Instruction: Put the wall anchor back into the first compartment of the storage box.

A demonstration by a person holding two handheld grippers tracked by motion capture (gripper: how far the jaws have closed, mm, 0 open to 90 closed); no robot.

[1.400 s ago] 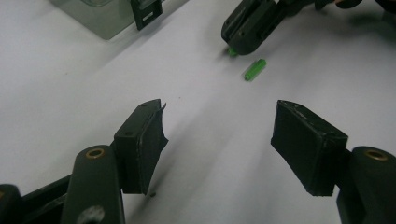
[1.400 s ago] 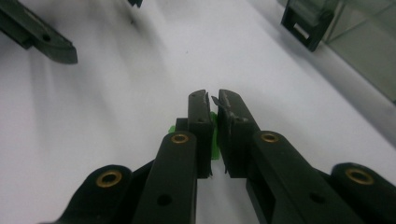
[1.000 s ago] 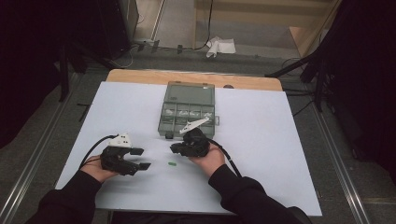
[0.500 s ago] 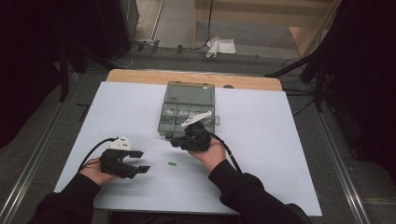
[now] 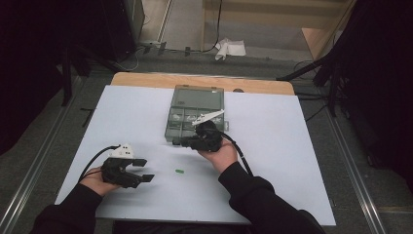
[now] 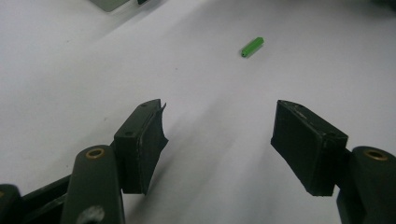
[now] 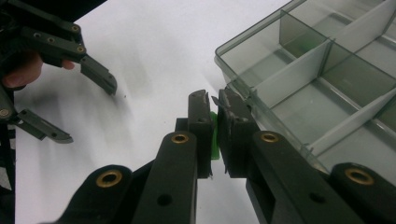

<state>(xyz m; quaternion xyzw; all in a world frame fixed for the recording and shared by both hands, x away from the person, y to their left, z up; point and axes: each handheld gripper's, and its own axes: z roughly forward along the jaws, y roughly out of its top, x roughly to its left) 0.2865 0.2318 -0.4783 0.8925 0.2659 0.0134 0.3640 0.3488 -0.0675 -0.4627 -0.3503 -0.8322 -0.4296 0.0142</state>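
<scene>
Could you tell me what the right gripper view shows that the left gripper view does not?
Right gripper view alone: the right gripper shut on a small green piece, beside the clear compartment box with its dividers, and the left gripper farther off, open.

Left gripper view alone: a loose green piece lying on the sheet ahead of the open jaws, apart from them.

Both: the white sheet covering the table, and a corner of the box at the left gripper view's top edge.
</scene>
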